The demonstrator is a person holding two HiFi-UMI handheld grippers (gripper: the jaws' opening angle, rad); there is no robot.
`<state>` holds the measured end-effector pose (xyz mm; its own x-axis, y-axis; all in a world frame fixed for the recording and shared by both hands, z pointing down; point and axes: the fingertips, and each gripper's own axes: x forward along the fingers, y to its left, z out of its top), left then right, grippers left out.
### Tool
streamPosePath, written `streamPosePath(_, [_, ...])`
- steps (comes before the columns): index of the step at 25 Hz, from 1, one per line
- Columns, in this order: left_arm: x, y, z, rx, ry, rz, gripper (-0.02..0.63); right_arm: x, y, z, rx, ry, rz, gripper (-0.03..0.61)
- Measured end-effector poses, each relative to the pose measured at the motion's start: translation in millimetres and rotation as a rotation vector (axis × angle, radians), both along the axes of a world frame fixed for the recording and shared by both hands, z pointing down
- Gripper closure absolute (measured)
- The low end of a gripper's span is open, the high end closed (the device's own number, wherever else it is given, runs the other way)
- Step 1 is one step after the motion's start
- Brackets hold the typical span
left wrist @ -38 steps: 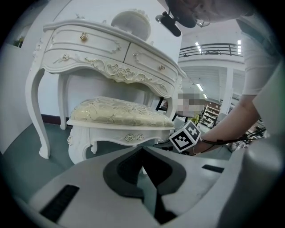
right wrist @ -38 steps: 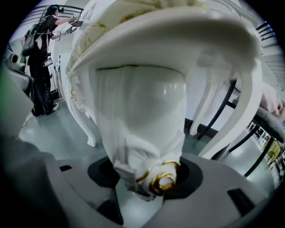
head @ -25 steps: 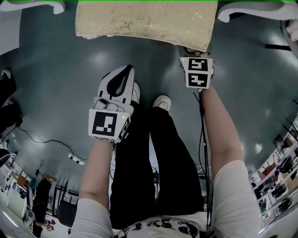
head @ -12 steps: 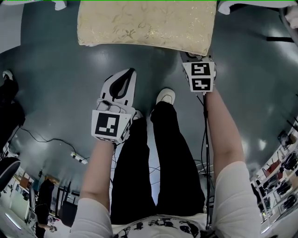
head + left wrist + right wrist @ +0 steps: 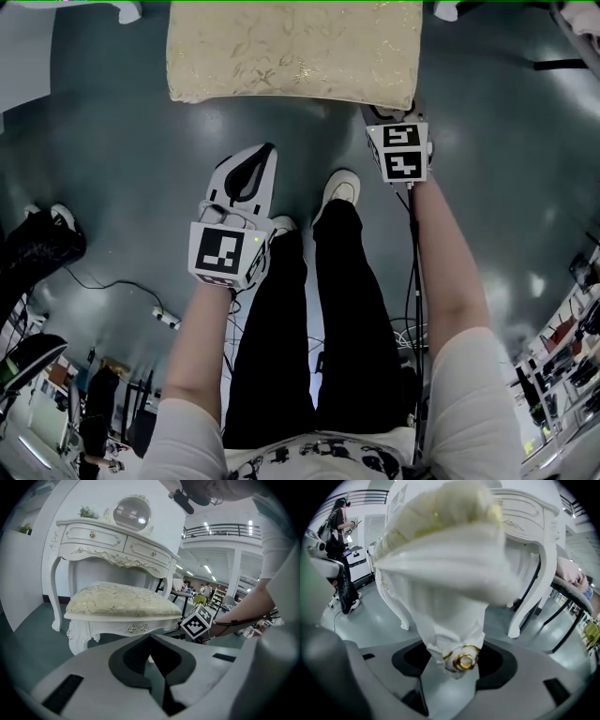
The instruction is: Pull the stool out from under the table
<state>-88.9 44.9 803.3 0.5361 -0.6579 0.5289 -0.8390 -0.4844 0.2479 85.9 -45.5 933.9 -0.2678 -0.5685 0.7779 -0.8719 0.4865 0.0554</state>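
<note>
The white stool with a cream and gold cushion stands on the grey floor in front of me, and in the left gripper view the stool is in front of the white dressing table. My right gripper reaches under the stool's near right corner. The carved leg with a gold rosette fills the gap of the right gripper, which presses on it while its jaws are opening slightly. My left gripper hangs over bare floor short of the stool, shut and empty.
The person's legs and white shoes stand between the two grippers. A cable and plug strip and a dark bag lie on the floor at the left. A person stands far off beside desks.
The stool and the right gripper have come slightly nearer, and more of the cushion shows. The person's feet have stepped back. The left gripper has hardly moved.
</note>
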Motion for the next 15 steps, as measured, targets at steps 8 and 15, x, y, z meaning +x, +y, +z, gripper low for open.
streamPosePath(8, [12.6, -1.8, -74.9, 0.008, 0.024, 0.007, 0.597, 18.8, 25.3, -69.0, -0.109, 0.017, 0.157, 0.322])
streamPosePath(15, [13.6, 3.8, -169.3, 0.055, 0.062, 0.014, 0.597, -1.6, 35.2, -204.9, 0.065, -0.014, 0.211, 0.543])
